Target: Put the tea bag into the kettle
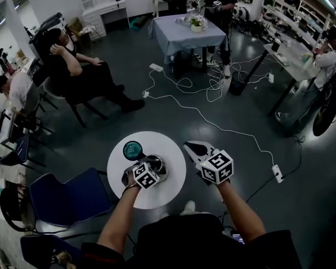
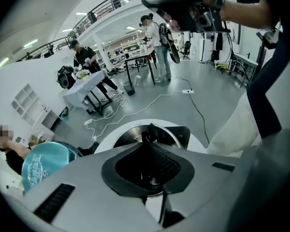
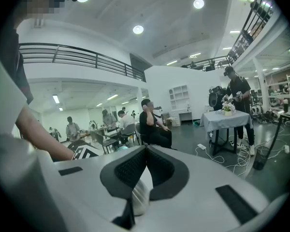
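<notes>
Left jaws nearly closed on the tea bag (image 2: 146, 135); right jaws together, empty.
Your left gripper (image 1: 152, 166) hangs over the kettle (image 1: 162, 170); your right gripper (image 1: 189, 145) hovers beside the table (image 1: 167, 143).

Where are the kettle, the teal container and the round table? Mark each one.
Kettle (image 1: 161, 168): head view, its steel right side.
Teal container (image 2: 40, 162): left gripper view, middle of its top.
Round table (image 1: 163, 195): head view, bare white top.
</notes>
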{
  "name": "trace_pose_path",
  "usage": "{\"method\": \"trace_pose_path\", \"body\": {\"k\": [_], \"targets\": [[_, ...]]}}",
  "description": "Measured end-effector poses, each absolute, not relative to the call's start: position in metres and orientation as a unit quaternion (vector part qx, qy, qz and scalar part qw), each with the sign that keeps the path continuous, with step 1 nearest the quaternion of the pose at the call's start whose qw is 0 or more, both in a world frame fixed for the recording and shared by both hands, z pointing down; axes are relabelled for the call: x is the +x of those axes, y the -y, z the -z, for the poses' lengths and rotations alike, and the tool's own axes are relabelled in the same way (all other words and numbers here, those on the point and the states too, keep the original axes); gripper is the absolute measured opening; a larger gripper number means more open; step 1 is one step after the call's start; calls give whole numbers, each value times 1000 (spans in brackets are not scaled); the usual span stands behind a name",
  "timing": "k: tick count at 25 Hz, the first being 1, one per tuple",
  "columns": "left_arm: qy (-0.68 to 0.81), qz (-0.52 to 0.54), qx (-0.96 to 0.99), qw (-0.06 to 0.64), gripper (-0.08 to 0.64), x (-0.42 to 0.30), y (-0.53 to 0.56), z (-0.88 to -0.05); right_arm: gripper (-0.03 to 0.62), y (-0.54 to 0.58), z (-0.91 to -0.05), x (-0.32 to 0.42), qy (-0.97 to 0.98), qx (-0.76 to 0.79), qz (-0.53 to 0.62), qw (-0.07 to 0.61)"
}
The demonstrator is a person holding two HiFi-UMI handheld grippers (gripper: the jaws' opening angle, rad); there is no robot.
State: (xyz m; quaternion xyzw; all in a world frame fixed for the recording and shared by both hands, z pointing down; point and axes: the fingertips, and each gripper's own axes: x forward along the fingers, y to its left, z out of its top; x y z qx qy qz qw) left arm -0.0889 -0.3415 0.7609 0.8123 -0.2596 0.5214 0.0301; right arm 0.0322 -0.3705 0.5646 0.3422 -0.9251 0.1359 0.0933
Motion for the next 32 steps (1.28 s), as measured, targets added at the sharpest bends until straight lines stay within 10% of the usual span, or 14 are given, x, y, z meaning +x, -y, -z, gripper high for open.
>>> {"method": "trace_pose_path", "body": {"k": [32], "targets": [[291, -461, 838, 28, 149, -110, 344, -739, 18, 370, -576, 1, 923, 341, -145, 104]]}}
